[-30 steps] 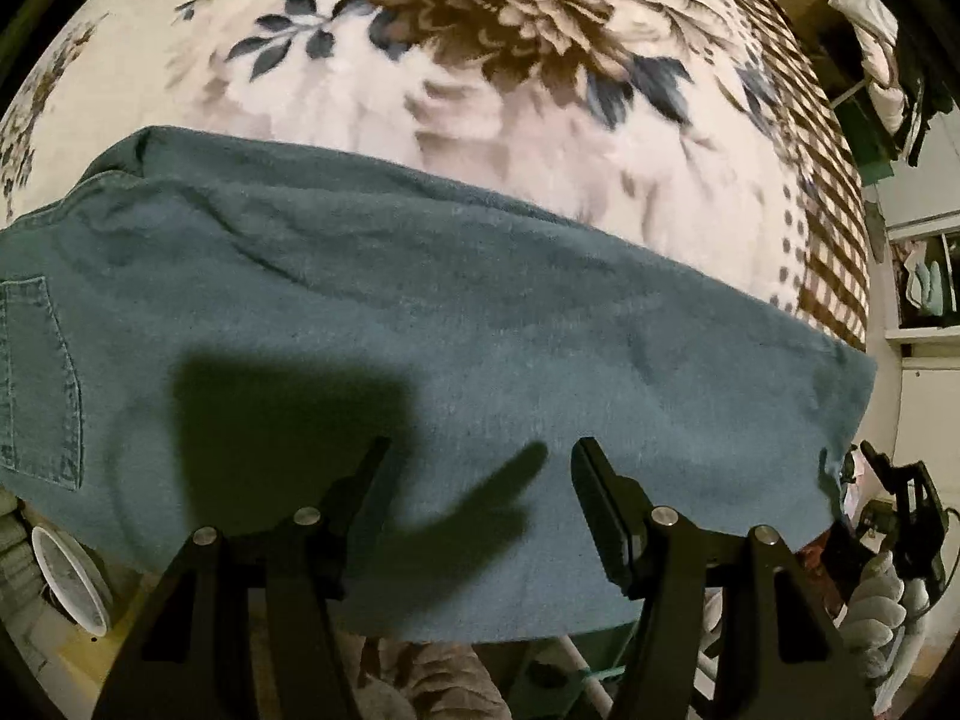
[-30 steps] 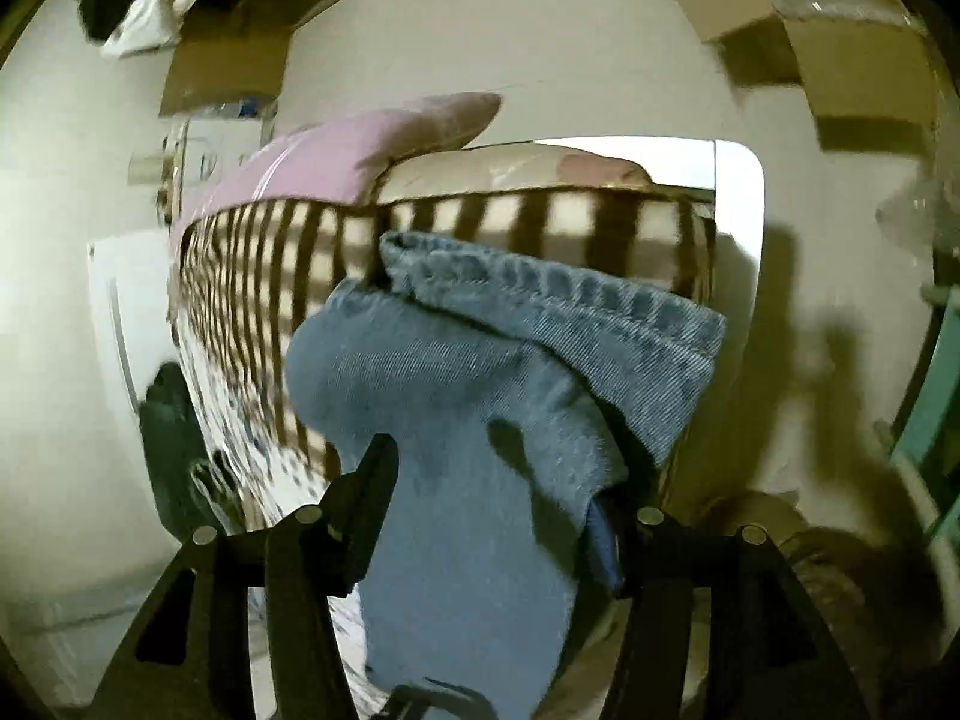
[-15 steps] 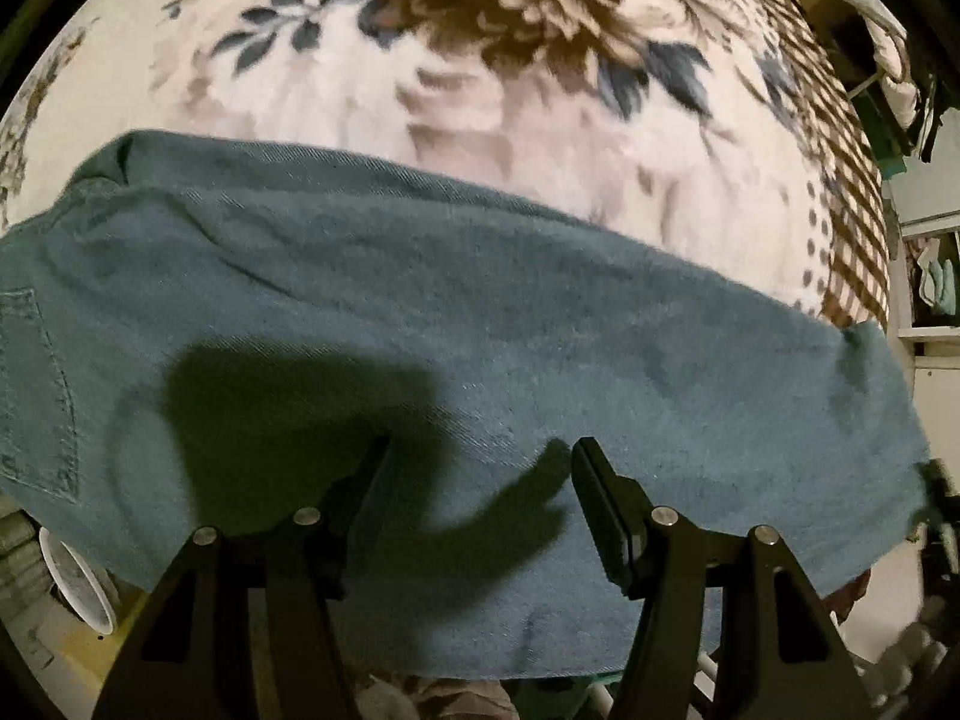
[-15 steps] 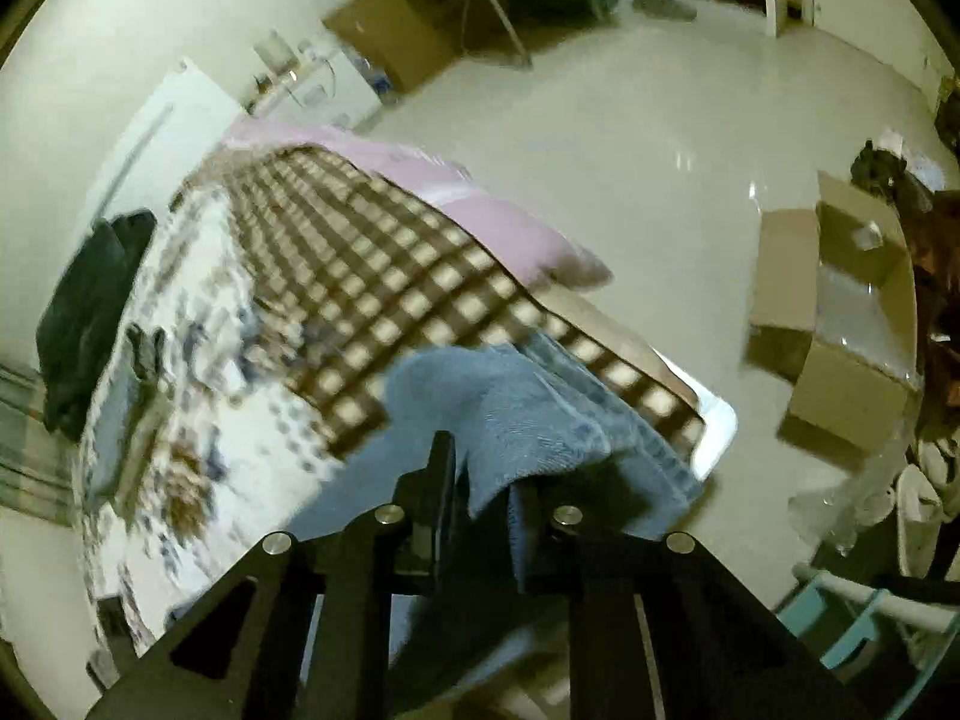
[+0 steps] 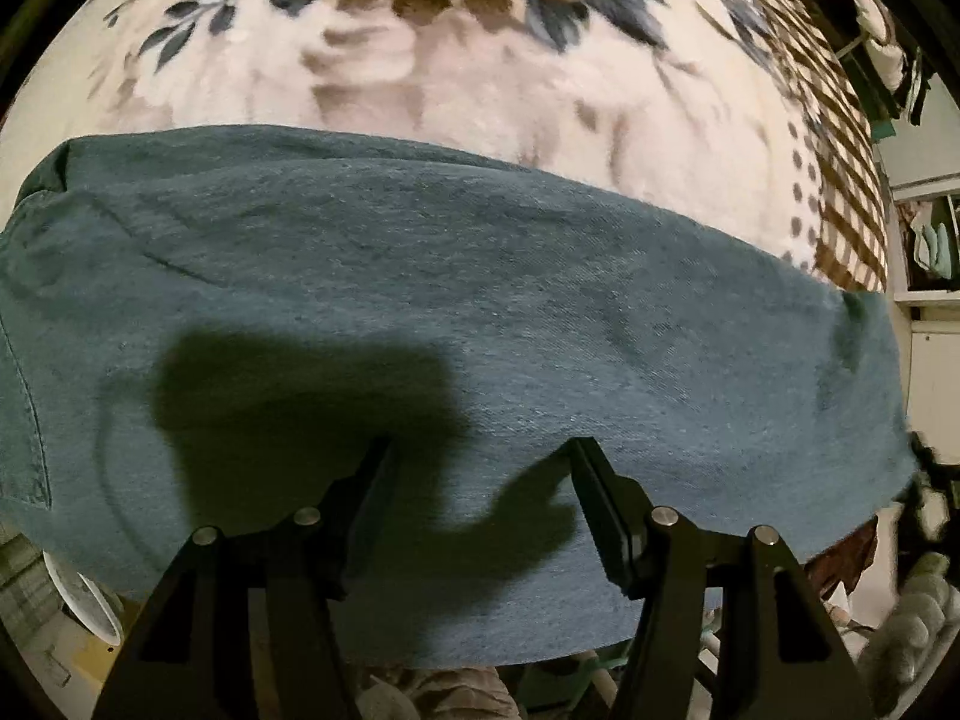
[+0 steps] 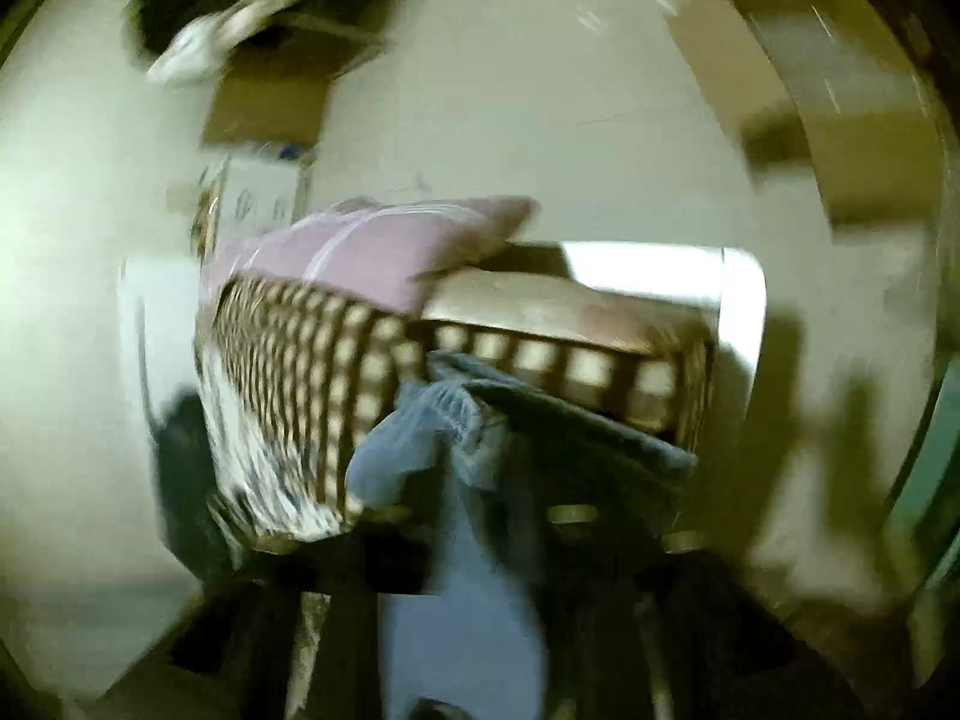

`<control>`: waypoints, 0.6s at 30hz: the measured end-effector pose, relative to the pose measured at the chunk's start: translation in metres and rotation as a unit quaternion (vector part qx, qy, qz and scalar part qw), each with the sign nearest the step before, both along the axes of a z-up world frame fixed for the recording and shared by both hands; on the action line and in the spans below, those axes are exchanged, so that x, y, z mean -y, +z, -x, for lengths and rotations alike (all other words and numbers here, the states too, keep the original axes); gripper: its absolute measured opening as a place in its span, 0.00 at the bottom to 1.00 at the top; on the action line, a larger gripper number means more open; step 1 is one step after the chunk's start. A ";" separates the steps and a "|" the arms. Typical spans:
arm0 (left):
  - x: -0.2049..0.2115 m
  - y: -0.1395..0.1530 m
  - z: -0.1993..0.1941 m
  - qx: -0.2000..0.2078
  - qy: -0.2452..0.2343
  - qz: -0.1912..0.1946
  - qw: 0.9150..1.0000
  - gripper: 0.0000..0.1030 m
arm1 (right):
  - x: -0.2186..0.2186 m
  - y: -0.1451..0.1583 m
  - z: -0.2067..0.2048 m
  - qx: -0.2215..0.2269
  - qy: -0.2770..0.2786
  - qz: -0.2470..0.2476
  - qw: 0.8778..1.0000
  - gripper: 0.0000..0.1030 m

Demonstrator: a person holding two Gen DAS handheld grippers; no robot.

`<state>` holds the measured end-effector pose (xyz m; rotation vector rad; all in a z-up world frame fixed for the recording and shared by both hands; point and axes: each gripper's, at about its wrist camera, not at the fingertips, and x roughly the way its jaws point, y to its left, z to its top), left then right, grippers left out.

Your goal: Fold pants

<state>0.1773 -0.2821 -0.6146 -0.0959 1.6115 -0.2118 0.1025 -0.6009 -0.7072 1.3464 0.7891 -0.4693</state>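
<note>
Blue denim pants (image 5: 480,324) lie flat across the near edge of a floral blanket, a back pocket at the far left. My left gripper (image 5: 480,468) is open and empty, just above the pants' near half. In the blurred right wrist view, the pants' leg end (image 6: 432,450) hangs bunched off the bed's end. My right gripper (image 6: 498,540) is smeared by motion; its fingers look close together with denim between them.
The floral blanket (image 5: 456,60) covers the bed, with a brown checked border (image 5: 840,168) at the right. A pink pillow (image 6: 372,246) lies at the bed's end. Cardboard boxes (image 6: 270,102) stand on the pale floor. A white bowl (image 5: 78,600) sits low left.
My left gripper has edged forward over the pants and stays open. My right gripper closed on the leg end, then swung fast; its view is now blurred.
</note>
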 end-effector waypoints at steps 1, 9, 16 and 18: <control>-0.001 0.000 0.001 0.000 -0.001 0.000 1.000 0.56 | -0.005 0.021 -0.003 0.003 0.016 0.042 0.999 0.11; -0.001 0.000 -0.013 0.000 0.013 0.010 1.000 0.56 | 0.009 -0.012 0.027 -0.160 0.036 0.049 0.985 0.30; -0.039 0.036 -0.016 0.042 0.049 0.029 0.997 0.56 | -0.049 0.039 -0.034 -0.118 0.159 0.070 0.978 0.74; -0.065 0.048 -0.017 0.056 0.073 0.033 0.995 0.56 | -0.084 0.050 -0.069 -0.116 0.230 0.072 0.963 0.74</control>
